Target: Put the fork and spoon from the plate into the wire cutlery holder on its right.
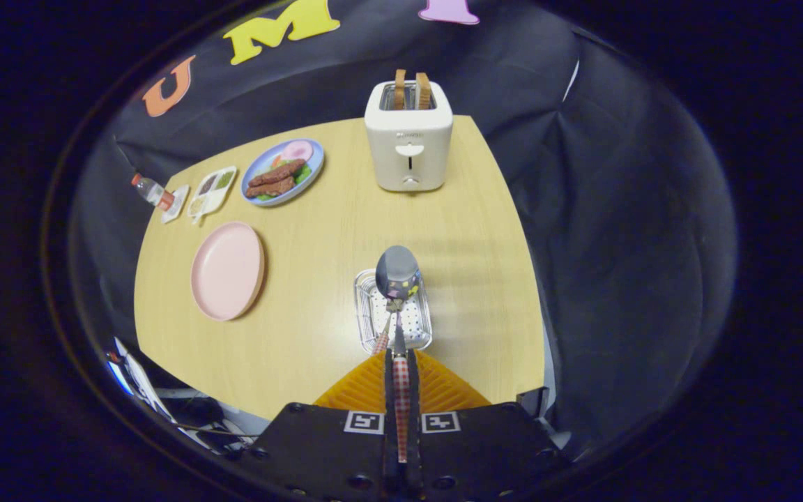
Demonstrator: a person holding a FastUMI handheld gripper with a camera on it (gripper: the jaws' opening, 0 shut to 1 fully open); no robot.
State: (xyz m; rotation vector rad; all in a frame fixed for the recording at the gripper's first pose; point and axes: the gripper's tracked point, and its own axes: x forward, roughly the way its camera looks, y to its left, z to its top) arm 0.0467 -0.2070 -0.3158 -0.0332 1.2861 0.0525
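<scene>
Two fingers (400, 362) pressed together, pinching the checked handle of a steel spoon (397, 273); its bowl is raised above the wire cutlery holder (366, 317). A second checked handle (381, 341) leans in the holder. Pink round plate (227, 270) lies well apart across the wooden table (471, 244). White toaster (408, 143) beyond; its label is unreadable.
</scene>
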